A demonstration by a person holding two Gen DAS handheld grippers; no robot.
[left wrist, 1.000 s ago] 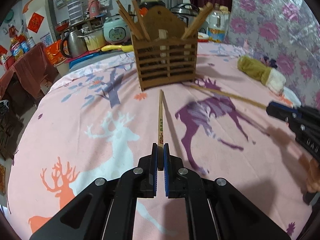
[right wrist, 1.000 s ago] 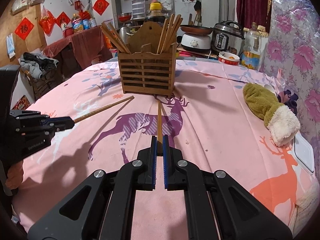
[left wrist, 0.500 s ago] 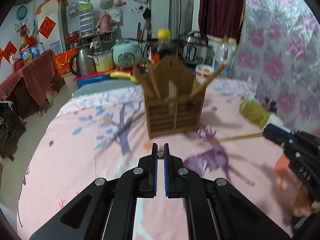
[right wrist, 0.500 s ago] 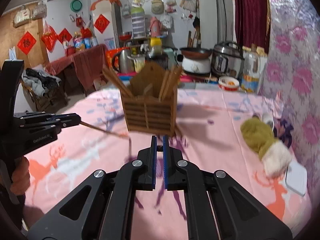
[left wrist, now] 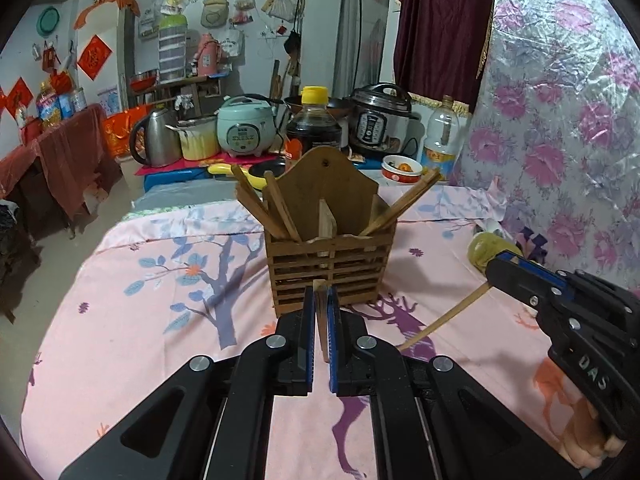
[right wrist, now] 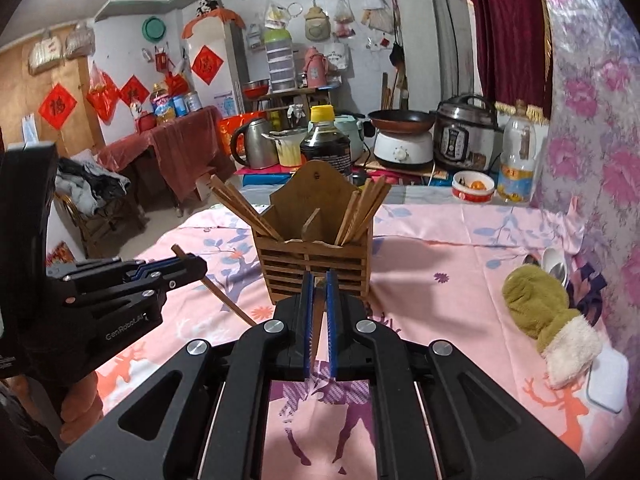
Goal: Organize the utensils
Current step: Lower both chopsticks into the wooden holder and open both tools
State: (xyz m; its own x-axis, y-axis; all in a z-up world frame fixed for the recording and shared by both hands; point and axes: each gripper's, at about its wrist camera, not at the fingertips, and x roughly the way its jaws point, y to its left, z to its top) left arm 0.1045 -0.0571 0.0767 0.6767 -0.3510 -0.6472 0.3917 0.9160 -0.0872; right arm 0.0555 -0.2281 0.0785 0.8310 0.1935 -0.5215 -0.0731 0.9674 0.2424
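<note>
Pink tablecloth (left wrist: pixel 140 320): one wooden holder (left wrist: pixel 332 268); two hand-held grippers (left wrist: pixel 320 312) (right wrist: pixel 319 300), each pinching one chopstick (left wrist: pixel 321 320) (right wrist: pixel 316 320).

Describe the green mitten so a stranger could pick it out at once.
Start at the table under its pink deer-print cloth, with the slatted wooden holder of chopsticks standing in the middle. Look to the holder's right, toward the flowered wall covering: the mitten lies flat there. It is the only soft, fuzzy thing on the cloth, olive green with a cream fleece cuff.
</note>
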